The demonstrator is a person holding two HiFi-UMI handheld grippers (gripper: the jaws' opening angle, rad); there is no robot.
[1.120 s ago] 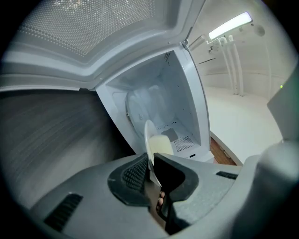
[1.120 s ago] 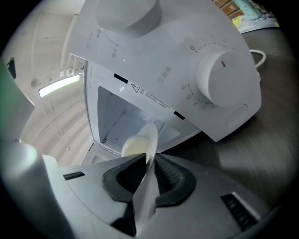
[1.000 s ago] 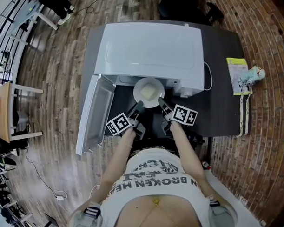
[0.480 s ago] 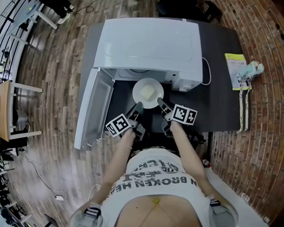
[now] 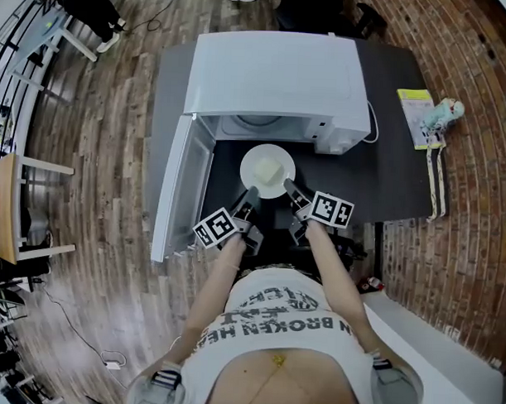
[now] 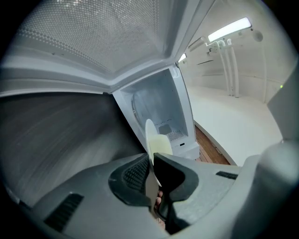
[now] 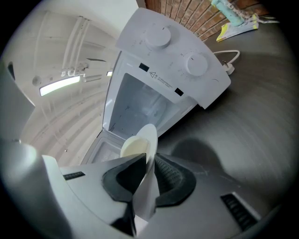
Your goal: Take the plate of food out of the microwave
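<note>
Just outside the microwave mouth, over the table, plate w/ food hangs pinched at its rim by L gripper at 7 o'clock and R gripper at 5; thin edge grips may let it tip or slip, open door close at 9, booklet well clear at 2.

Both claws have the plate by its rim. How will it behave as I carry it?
The plate looks rigid and smooth, so it may slip in thin rim grips. The pale food looks loose and could slide if tilted.
</note>
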